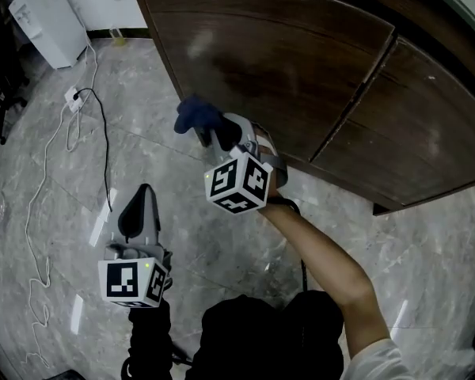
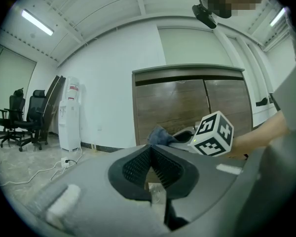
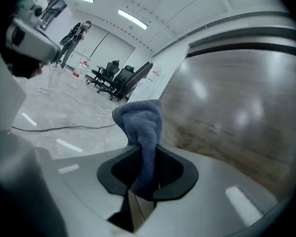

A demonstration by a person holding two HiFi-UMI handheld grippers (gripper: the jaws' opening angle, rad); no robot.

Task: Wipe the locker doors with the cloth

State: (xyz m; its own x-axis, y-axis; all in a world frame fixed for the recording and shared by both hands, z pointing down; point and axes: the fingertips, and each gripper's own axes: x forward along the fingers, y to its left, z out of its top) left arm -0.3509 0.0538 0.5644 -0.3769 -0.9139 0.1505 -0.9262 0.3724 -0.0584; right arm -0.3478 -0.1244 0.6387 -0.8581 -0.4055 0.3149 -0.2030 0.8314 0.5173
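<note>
Grey marble floor at the left carries a loose black cable (image 1: 103, 145), well clear of the work. Left gripper (image 1: 142, 206) hangs low and idle, jaws together on nothing. Right gripper (image 1: 211, 137) has its jaws clamped on the blue cloth (image 1: 196, 115), which bunches beyond the tips at the lower left corner of the left locker door (image 1: 277, 62). Contact with the wood cannot be confirmed. Recommendation: press the bunch flat to the panel and sweep rightward in overlapping passes, keeping the hard jaws off the veneer. Then proceed to the right locker door (image 1: 419, 133).
</note>
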